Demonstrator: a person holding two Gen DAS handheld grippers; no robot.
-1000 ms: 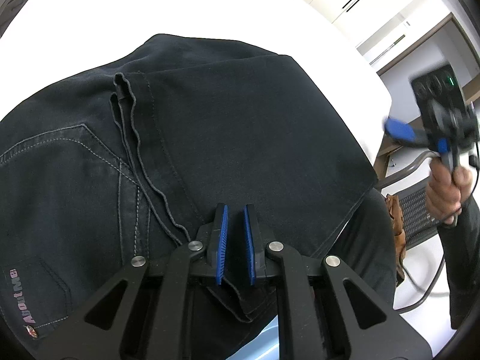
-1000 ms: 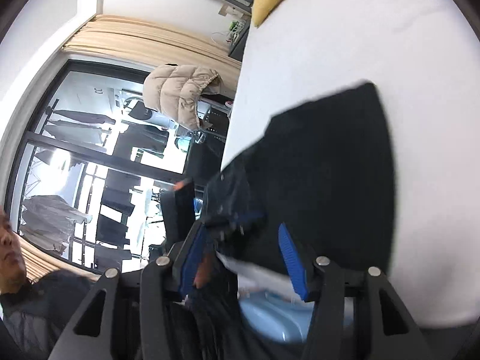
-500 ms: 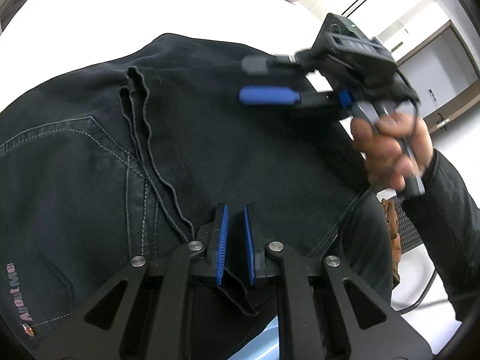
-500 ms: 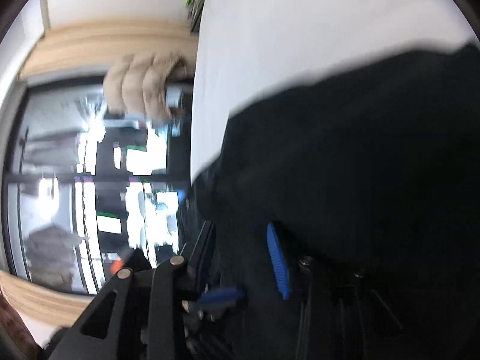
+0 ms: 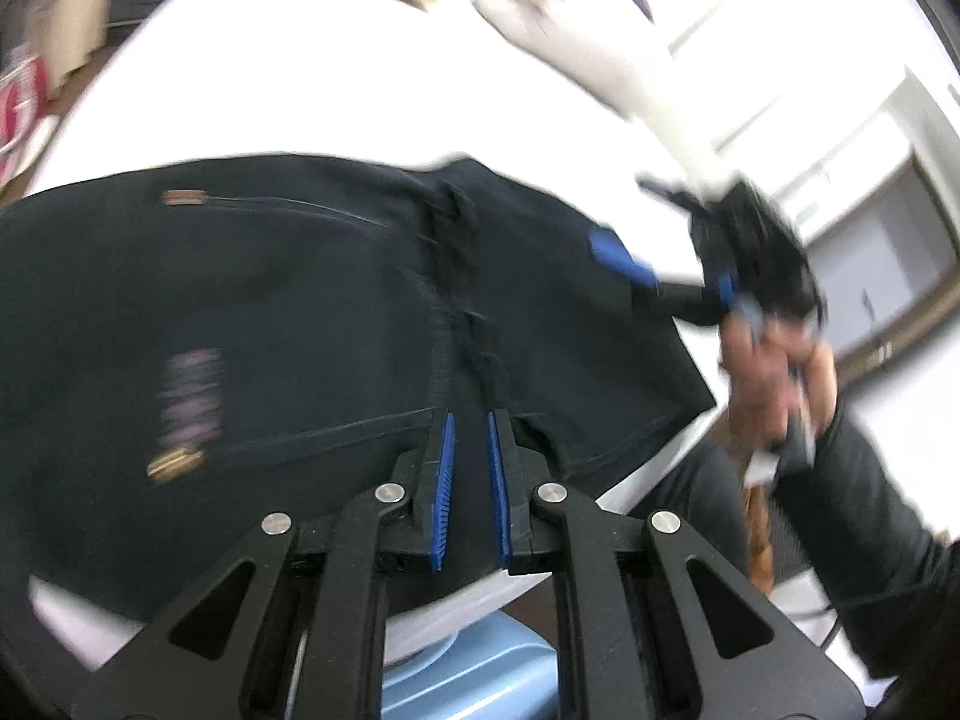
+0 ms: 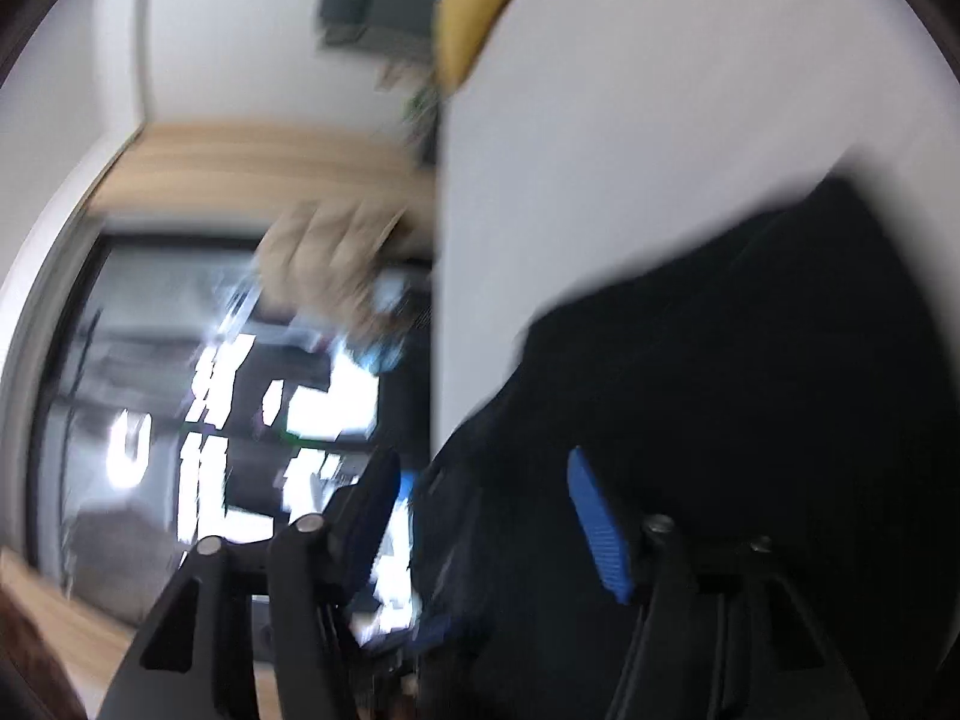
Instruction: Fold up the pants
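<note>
Dark, nearly black jeans [image 5: 300, 312] lie folded on a white table [image 5: 252, 84], with a back pocket and a small label showing on the left. My left gripper [image 5: 469, 426] has its blue pads close together on the near edge of the jeans. My right gripper [image 5: 624, 258] shows in the left wrist view, hovering over the jeans' right part, held by a hand. In the blurred right wrist view the right gripper [image 6: 480, 498] is open over the dark jeans [image 6: 750, 420], with nothing between its pads.
The white table's near edge [image 5: 456, 606] runs just under my left gripper, with a light blue object [image 5: 468, 684] below it. A yellow item [image 6: 474, 18] lies at the table's far end. A beige puffy jacket [image 6: 324, 264] and windows are beyond the table.
The left gripper has pulled the jeans, which now lie more level with the pocket label nearer the middle. The right gripper has drawn back toward the right edge. Both views are motion-blurred.
</note>
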